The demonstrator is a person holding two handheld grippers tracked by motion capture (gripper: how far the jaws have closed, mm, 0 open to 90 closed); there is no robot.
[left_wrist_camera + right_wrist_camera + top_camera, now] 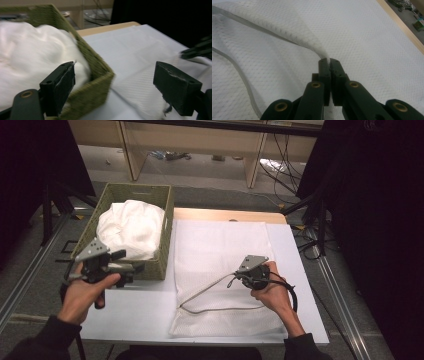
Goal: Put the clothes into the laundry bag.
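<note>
Pinching the mesh bag (pixel 372 37) with our right hand-held gripper (pixel 329 61), we have its jaws pressed together on a fold of the bag's top layer, close to the grey-trimmed edge (pixel 262 27). In the right gripper view the white netting rises from the flat layer up into the jaw tips, and the trim runs away to the left in two lines. From the high view, the right hand-held gripper (pixel 245 276) sits over the bag's lower half, with the lifted opening showing as a grey loop (pixel 215 300) beside it.

The mesh bag (pixel 220 245) lies flat on the white worktop (pixel 130 315), covering most of its right half, its far end near the wooden edge (pixel 225 215).

Our left hand-held gripper (pixel 131 261) is held above the worktop's left side, just at the near corner of the basket (pixel 165 235). Its jaws stand spread wide with nothing between the pads. In the left gripper view one jaw sits before the white cloth (pixel 30 55) and the other before the bag, with the basket's green woven corner (pixel 97 75) between them; this view is blurred.

The basket stands off the worktop's left far corner, touching its edge, and the white cloth (pixel 130 227) is heaped in it above the rim.
</note>
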